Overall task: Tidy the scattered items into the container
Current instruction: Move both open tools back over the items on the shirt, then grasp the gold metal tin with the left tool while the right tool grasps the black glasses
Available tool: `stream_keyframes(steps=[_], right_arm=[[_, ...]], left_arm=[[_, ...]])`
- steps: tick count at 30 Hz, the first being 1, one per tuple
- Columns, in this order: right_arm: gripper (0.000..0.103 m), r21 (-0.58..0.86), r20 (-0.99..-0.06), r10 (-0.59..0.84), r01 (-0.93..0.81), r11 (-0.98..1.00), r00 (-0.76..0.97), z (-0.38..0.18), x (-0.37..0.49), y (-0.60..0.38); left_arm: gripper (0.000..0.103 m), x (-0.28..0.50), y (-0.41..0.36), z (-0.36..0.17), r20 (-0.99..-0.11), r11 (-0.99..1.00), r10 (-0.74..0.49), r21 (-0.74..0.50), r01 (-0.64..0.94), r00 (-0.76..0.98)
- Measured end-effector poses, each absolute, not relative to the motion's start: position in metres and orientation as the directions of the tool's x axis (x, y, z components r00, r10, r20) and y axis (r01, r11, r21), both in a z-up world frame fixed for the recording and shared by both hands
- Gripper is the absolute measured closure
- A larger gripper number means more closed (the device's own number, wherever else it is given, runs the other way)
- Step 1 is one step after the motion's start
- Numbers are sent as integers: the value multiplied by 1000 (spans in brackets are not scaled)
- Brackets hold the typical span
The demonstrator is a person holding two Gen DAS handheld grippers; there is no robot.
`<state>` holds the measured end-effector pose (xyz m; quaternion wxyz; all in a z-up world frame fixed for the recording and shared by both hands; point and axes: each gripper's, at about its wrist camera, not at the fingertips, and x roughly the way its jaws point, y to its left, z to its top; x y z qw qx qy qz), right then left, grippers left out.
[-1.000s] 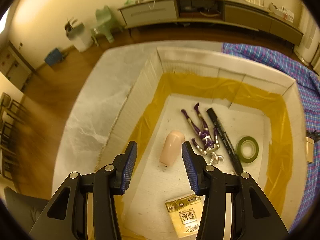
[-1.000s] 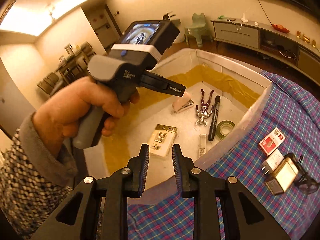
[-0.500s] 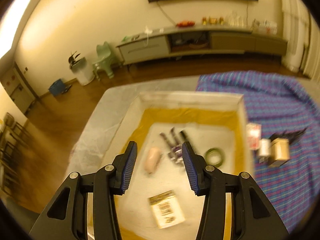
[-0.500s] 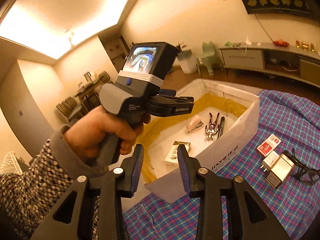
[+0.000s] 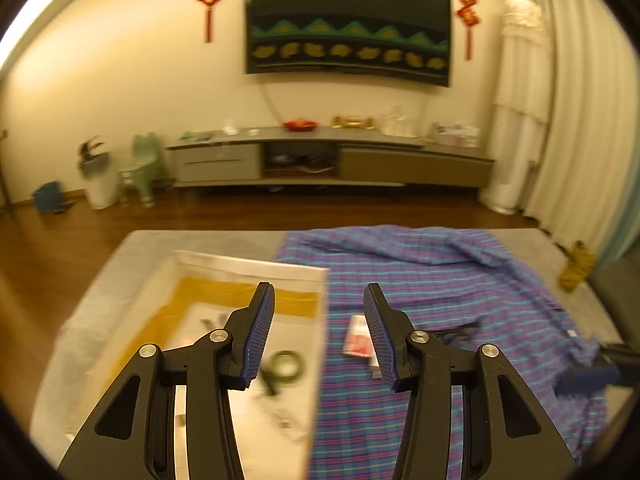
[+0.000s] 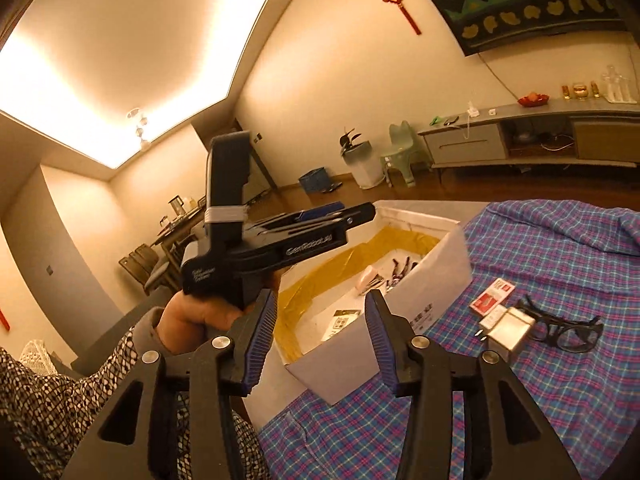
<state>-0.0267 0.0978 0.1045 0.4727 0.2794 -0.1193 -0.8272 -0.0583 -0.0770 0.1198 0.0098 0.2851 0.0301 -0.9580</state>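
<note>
The white cardboard box [image 6: 436, 264] with yellow lining holds a pink item [image 6: 367, 278], a purple figure [image 6: 400, 270], a packet [image 6: 340, 318] and a green tape roll [image 5: 286, 362]. On the plaid cloth right of it lie a red card box [image 6: 490, 298], a white plug [image 6: 490, 320], a pale small box [image 6: 510, 330] and black glasses [image 6: 568, 328]. My left gripper [image 5: 318, 288] is open and empty, raised over the box's right wall [image 5: 320, 320]. My right gripper [image 6: 320, 296] hangs near the box's front corner, jaws opening with nothing between them.
A person's hand and patterned sleeve [image 6: 192, 316] hold the left gripper's handle [image 6: 224, 248] over the box's left side. The blue plaid cloth [image 5: 440, 280] covers the grey table's right half. A low TV cabinet [image 5: 332, 156] stands across the wooden floor.
Both grippers rose and tilted up, so the room's far wall now shows. The left one swung right from over the box's inside to its right wall. The right jaws spread wider.
</note>
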Motion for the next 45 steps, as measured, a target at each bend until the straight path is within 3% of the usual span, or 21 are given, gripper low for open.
stream_keyframes(steps=[8,15,17,19,22,27,32,45], right_arm=[[54,479,-381,-734,558,-677,-563,102,-56,165],[51,419,-558,-587,411,-809,-586,62,-98,186],[41,334,-621,-532,420,-844,-575,49,-111,179],[37,245,-664,-474,431,-868,-578,35,-124,175],[34,145,-716,-411,457,-878,-564,15,-145,164],[31,-23,-775,-325,538,-843,-542,-10,-168,140],[26,-209,-784,-260,634,-745,-563,-28,-177,116],[28,-192,-834,-286,735,-651,-471,-60,-184,110]], left_arm=[[54,-83,-27,89,-624,-996,76,-5,-93,-778],[54,-111,12,27,-726,-988,97,12,-153,-681],[54,-120,23,11,-748,-984,78,49,-171,-659],[54,-130,33,-3,-763,-977,69,80,-199,-642],[54,-142,41,-19,-767,-971,48,115,-211,-640],[50,-157,38,-38,-780,-973,83,70,-219,-620],[48,-165,31,-46,-767,-977,39,106,-187,-640],[47,-167,32,-50,-781,-967,54,115,-228,-622]])
